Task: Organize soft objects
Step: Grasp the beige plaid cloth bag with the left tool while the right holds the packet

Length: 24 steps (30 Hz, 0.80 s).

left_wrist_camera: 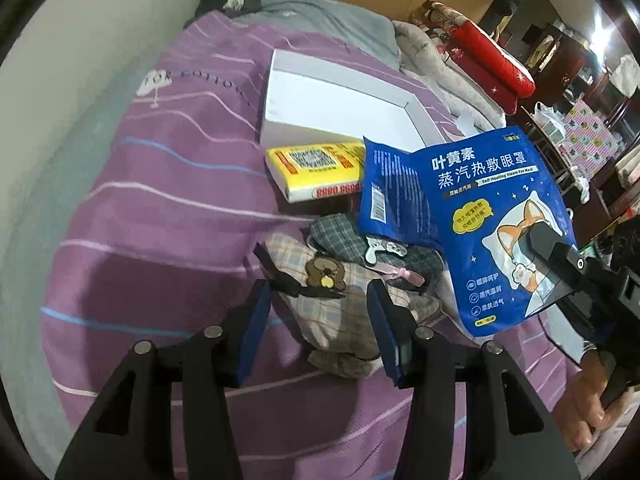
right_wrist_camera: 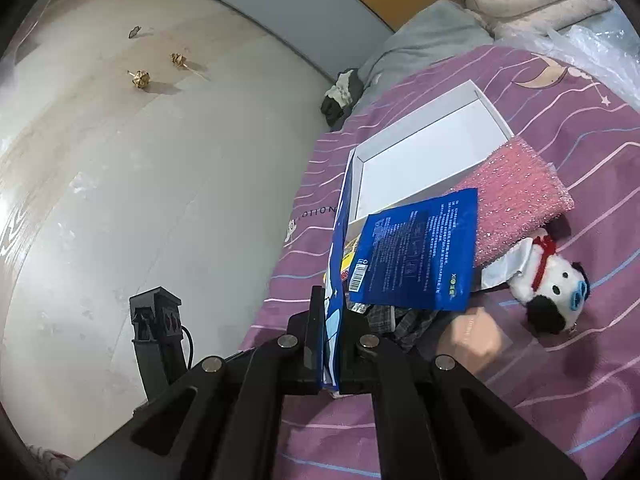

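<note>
The bed (left_wrist_camera: pixel 160 208), under a purple striped cover, fills most of both views. At upper centre of the left view sits an open white box (left_wrist_camera: pixel 332 108), probably the destination. The blue eye-mask pouch (left_wrist_camera: pixel 472 216) hangs at right centre, raised off the bed, pinched at its lower corner by the clenched right claw (right_wrist_camera: pixel 330 344), likely to carry it boxward. Below centre, the left claw (left_wrist_camera: pixel 316 320) hovers released over a plaid fabric pile (left_wrist_camera: pixel 340 304). A yellow pack (left_wrist_camera: pixel 320 172) lies against the box's near wall, partly blocking approach. In the right view, a pink foam sheet (right_wrist_camera: pixel 520 196) overlaps the box's corner, beside a plush cow (right_wrist_camera: pixel 556 284).
</note>
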Tool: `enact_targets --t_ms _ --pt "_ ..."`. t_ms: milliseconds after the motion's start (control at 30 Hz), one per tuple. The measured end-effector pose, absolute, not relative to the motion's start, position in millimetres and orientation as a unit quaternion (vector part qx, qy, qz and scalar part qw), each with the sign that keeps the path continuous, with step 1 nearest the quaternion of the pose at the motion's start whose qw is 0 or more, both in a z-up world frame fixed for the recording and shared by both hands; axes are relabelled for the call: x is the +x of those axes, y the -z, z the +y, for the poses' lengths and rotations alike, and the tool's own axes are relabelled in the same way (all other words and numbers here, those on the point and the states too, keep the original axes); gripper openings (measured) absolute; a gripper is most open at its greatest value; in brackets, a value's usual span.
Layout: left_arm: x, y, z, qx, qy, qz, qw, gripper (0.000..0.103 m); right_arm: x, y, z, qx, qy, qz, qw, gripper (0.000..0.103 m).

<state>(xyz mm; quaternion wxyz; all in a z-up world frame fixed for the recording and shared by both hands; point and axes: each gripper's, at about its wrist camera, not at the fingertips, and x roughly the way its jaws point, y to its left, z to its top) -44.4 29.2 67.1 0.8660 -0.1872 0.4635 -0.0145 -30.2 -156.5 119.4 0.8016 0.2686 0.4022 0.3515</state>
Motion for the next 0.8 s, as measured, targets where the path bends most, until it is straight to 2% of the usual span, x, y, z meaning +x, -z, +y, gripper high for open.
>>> enact_targets --t_ms 400,467,600,700,800 --pt "-39.8 -52.0 30.9 -0.227 0.022 0.477 0.849 0.049 -31.8 -114.1 -156.6 0.264 -0.349 0.412 0.799 0.001" --pt "-37.6 -50.4 30.8 -0.238 0.034 0.478 0.845 0.038 -31.9 -113.6 -155.3 0.263 -0.349 0.415 0.798 0.001" --pt "-37.7 -51.9 30.0 -0.244 0.048 0.478 0.842 0.030 -32.6 -113.1 -155.1 0.262 -0.348 0.418 0.798 0.001" --pt "-39.6 -55.2 29.2 -0.235 0.042 0.476 0.846 0.019 -33.5 -113.5 -155.1 0.262 -0.346 0.418 0.798 0.001" --pt "-41.3 -58.9 29.0 -0.233 0.042 0.476 0.847 0.015 -34.3 -114.3 -155.4 0.261 -0.344 0.419 0.799 0.001"
